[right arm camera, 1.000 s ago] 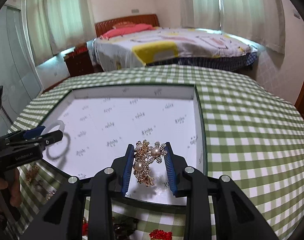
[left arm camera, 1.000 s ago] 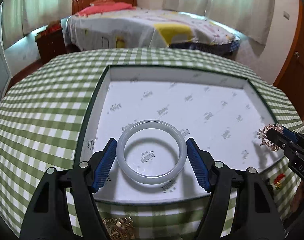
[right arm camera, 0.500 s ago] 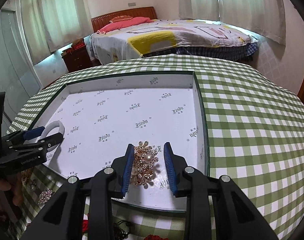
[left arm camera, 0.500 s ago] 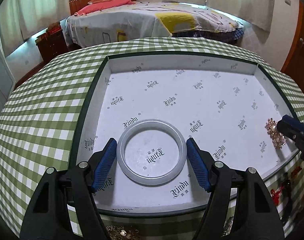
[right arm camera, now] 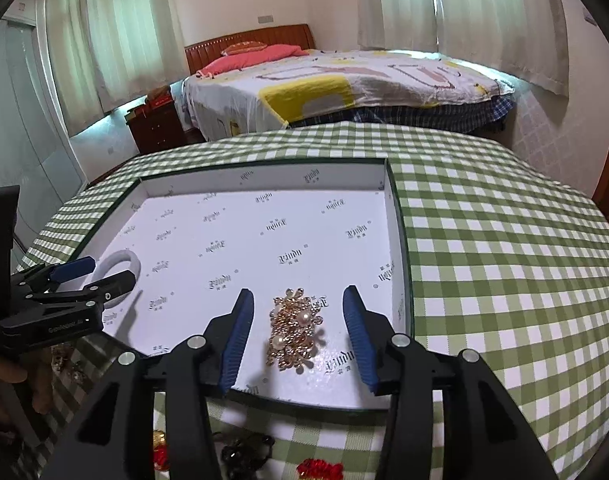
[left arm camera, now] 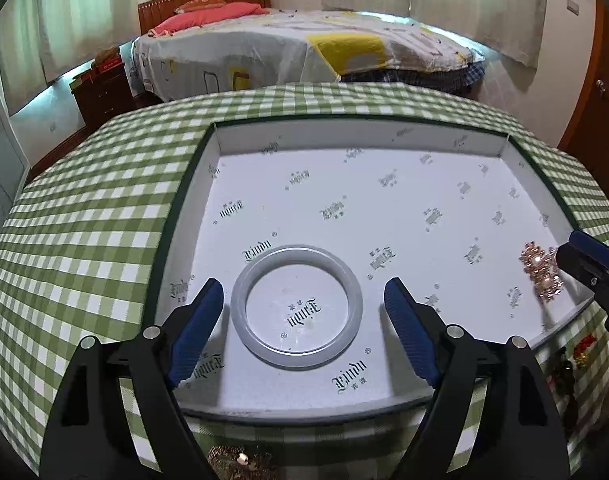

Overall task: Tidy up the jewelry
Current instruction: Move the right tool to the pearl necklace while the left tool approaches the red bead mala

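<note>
While its jaws are opening, the left claw straddles a pale bangle lying flat on the white tray, the blue pads clear of the ring on both sides. Over the same tray's right near corner, the right claw is also spreading, and a gold pearl brooch lies loose between its pads, touching neither.
</note>
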The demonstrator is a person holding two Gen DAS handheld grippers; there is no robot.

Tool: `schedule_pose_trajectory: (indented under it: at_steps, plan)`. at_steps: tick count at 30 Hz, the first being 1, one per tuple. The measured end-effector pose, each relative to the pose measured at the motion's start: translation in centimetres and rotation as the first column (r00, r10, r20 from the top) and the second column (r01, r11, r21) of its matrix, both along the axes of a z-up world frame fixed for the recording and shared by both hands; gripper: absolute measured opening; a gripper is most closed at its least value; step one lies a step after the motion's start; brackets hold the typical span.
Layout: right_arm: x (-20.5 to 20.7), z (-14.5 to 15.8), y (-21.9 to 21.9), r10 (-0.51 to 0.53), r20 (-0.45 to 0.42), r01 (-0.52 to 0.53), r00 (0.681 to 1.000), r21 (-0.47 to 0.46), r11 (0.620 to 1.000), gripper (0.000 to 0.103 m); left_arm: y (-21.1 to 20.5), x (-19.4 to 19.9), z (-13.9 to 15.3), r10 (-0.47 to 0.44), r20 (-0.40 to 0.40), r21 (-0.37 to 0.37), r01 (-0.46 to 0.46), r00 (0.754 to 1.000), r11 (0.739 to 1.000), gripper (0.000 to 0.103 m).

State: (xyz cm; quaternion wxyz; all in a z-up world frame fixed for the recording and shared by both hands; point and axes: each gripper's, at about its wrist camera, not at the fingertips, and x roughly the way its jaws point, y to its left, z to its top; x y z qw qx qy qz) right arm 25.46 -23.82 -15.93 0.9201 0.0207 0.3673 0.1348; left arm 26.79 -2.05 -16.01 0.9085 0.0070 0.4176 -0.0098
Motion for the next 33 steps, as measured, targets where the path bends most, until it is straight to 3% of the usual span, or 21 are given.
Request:
schedule_pose_trajectory:
  at_steps: [7, 13, 25, 33]
  plan:
    - [-3.3, 1.6, 0.2, -0.002, 0.046, 0.002, 0.999, -0.002, 1.0, 0.05, -0.4, -3.7, 2.8, -0.013, 0.117, 0.009, 0.012, 0.993, 1.0, 0.086]
    - [-6.7, 2.1, 0.4, -0.001, 0.072, 0.002, 0.997, -0.02, 1.0, 0.051, -0.1, -7.5, 4.1, 0.0, 0.167, -0.027, 0.004, 0.986, 1.0, 0.086]
    - [-13.5, 0.4, 2.3, 0.067, 0.052, -0.065, 0.996, -0.043, 0.997, 0.051, 1.2, -15.5, 4.4, 0.045, 0.184, -0.026, -0.041, 0.982, 0.999, 0.086]
    - [-15.9, -0.5, 3.7, 0.116, 0.032, -0.115, 0.993, -0.038, 0.993, 0.051, 2.4, -19.0, 3.8, 0.076, 0.163, -0.039, -0.071, 0.984, 0.997, 0.086]
